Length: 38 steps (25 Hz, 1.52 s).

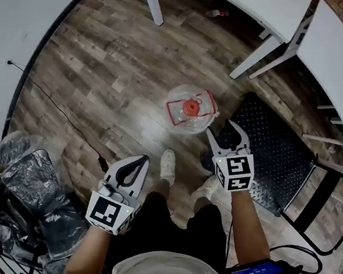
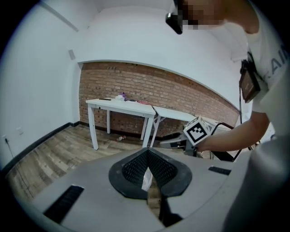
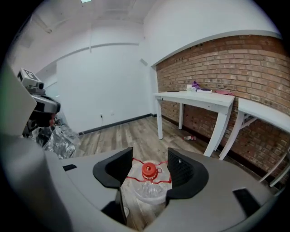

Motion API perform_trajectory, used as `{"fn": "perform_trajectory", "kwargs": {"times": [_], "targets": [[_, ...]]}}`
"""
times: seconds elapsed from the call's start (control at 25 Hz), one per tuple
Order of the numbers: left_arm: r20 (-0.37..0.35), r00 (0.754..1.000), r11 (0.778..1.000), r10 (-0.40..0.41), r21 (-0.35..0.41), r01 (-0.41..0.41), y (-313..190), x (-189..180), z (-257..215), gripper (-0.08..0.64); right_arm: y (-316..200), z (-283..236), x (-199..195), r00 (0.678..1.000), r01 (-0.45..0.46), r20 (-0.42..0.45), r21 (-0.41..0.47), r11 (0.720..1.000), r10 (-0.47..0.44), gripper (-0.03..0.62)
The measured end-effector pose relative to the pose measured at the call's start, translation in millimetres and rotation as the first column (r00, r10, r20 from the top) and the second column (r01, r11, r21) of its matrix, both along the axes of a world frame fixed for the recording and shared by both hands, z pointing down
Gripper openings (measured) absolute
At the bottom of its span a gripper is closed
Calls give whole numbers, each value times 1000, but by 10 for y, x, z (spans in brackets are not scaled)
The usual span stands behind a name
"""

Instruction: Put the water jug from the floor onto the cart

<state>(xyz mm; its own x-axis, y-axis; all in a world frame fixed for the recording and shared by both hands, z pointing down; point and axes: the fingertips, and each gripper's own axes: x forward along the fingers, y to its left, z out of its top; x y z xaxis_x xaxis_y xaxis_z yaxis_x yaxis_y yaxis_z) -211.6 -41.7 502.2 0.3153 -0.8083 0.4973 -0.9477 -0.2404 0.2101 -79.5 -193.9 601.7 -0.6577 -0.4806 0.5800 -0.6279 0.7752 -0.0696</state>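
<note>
1. The grey-brown wooden plank floor (image 1: 106, 63) fills most of the head view. It is bordered by a white wall, and in the gripper views by a red brick wall (image 3: 235, 63).
2. Two white rectangular tables (image 1: 262, 5) stand on slanted white legs along the brick wall, at the top and right of the head view.
3. The black cart with a diamond-plate metal deck (image 1: 275, 152) sits low on the floor to the person's right. Its black tubular handle frame is at the far right.
4. A heap of crinkled grey and black plastic bags (image 1: 29, 184) lies at the person's left, and a thin black cable (image 1: 57, 110) runs across the planks beside it.
5. The clear round plastic water jug with a red cap and red carrying handle (image 1: 190, 109) stands upright on the floor. It is just ahead of the person's white shoes (image 1: 168, 164) and just beside the cart's near left corner, not on the deck.
6. The right gripper (image 1: 223, 133) hangs above the floor between the jug and the cart. Its jaws are spread, and its own view shows the jug's red cap in the gap between them, farther off and lower. The pads do not touch the jug.
7. The left gripper (image 1: 142, 159) is held lower left, well apart from the jug. Its jaws are clenched tip to tip with nothing between them.
</note>
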Motion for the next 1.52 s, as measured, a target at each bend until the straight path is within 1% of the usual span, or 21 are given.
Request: {"fn": "perform_trajectory", "kwargs": {"times": [0.12, 0.2, 0.28, 0.4, 0.52, 0.64, 0.72, 0.8, 0.92, 1.04, 1.12, 1.2, 1.36, 1.44, 1.52], "targets": [[-7, 1000, 999, -28, -31, 28, 90, -89, 212, 2, -43, 384, -244, 999, 23, -35, -15, 1000, -24, 256], [-11, 999, 998, -50, -46, 49, 122, -176, 337, 0, -78, 603, -373, 998, 36, -59, -16, 999, -37, 265], [2, 998, 996, -60, -60, 60, 143, -278, 448, 2, -130, 836, -480, 995, 49, -85, -20, 999, -51, 279], [-6, 996, 993, -87, -83, 86, 157, -362, 572, 2, -166, 1229, -579, 989, 74, -128, -48, 996, -80, 299], [-16, 995, 990, -100, -106, 98, 188, -403, 669, 2, -181, 1638, -622, 980, 87, -168, -103, 991, -104, 344], [-16, 994, 986, -107, -132, 104, 262, -443, 753, 2, -199, 1905, -721, 974, 104, -187, -121, 987, -126, 359], [-19, 993, 985, -113, -132, 110, 283, -478, 793, 0, -216, 2043, -777, 972, 108, -192, -130, 986, -132, 359], [-27, 992, 985, -126, -121, 122, 257, -510, 801, 2, -246, 2143, -826, 973, 109, -188, -135, 985, -134, 359], [-23, 990, 983, -136, -125, 132, 255, -501, 823, 2, -330, 2226, -851, 977, 98, -179, -131, 987, -121, 357], [-17, 993, 986, -119, -116, 116, 278, -466, 847, 2, -377, 2257, -854, 971, 105, -206, -100, 989, -124, 356], [-10, 993, 986, -118, -117, 116, 260, -490, 840, 2, -358, 2286, -875, 965, 111, -228, -96, 989, -130, 342], [-7, 992, 986, -126, -115, 125, 232, -520, 809, 2, -331, 2301, -901, 967, 105, -224, -102, 989, -126, 317], [-4, 992, 987, -129, -100, 128, 222, -550, 777, 0, -315, 2274, -890, 968, 100, -221, -94, 990, -119, 313], [-5, 992, 988, -129, -86, 128, 230, -585, 767, 2, -236, 2255, -903, 963, 126, -228, -81, 989, -142, 313], [-3, 993, 988, -116, -106, 115, 266, -585, 777, 2, -96, 2199, -934, 955, 173, -231, -63, 983, -183, 313]]}}
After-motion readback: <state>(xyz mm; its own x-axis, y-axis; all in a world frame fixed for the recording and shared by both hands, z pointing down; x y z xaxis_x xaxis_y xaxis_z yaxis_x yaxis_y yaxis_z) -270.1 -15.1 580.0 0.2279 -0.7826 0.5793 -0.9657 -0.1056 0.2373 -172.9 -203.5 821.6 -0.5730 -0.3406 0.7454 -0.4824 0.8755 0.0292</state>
